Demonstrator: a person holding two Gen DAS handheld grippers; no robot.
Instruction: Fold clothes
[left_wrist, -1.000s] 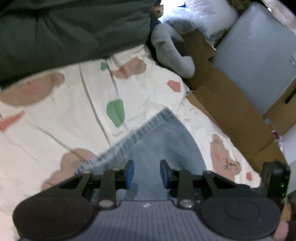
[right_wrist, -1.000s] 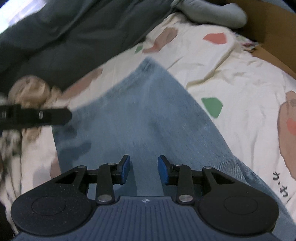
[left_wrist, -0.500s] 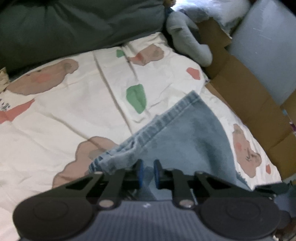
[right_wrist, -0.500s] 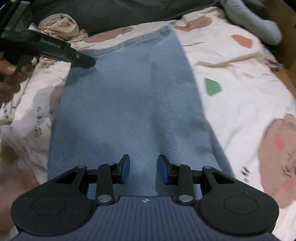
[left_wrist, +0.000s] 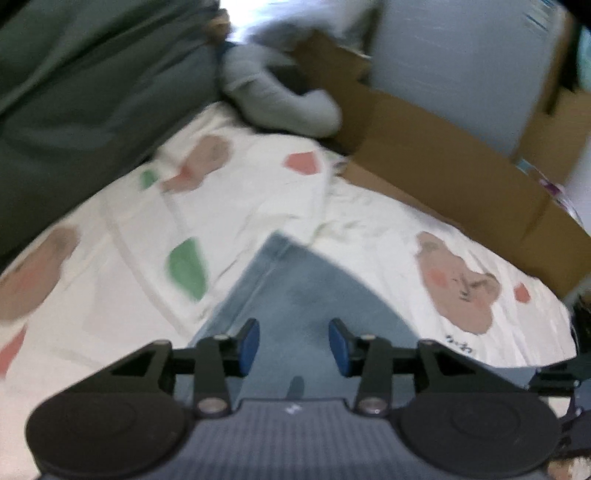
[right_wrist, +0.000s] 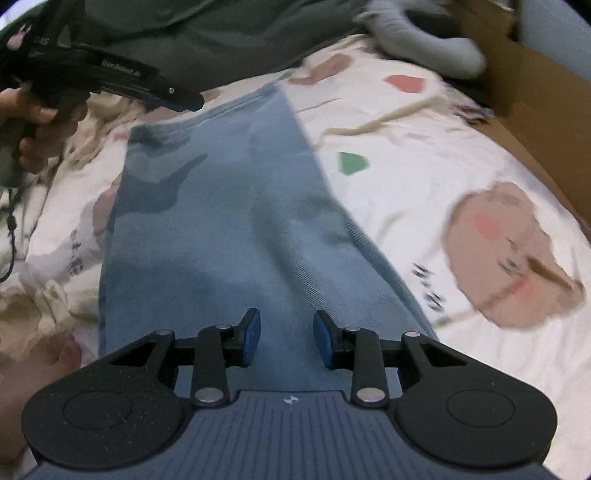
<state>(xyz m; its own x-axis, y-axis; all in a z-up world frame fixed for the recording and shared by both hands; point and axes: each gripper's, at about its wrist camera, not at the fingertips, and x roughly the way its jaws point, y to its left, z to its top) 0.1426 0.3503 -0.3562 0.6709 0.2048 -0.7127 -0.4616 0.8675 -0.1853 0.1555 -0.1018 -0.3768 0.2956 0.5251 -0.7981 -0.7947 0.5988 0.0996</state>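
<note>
Blue jeans (right_wrist: 221, 221) lie spread flat on the patterned white bed sheet (right_wrist: 424, 155). My right gripper (right_wrist: 287, 338) hovers over their near end, open, with only denim below the gap. In the left wrist view a hemmed corner of the jeans (left_wrist: 295, 288) points away from me. My left gripper (left_wrist: 294, 345) is above that corner with its jaws opening; nothing is pressed between the pads. The right wrist view shows the left gripper (right_wrist: 147, 85) in a hand (right_wrist: 40, 122) at the jeans' far left corner.
A dark green duvet (left_wrist: 92, 92) bounds the far side of the bed. A grey plush toy (left_wrist: 280, 99) and cardboard boxes (left_wrist: 443, 162) line the right edge. Crumpled beige cloth (right_wrist: 44, 266) and bare skin (right_wrist: 33, 373) are at the jeans' left.
The left gripper, shut on the jeans' hem half a second ago, has let go and opened. The right gripper has drawn back along the jeans with the same jaw gap.
</note>
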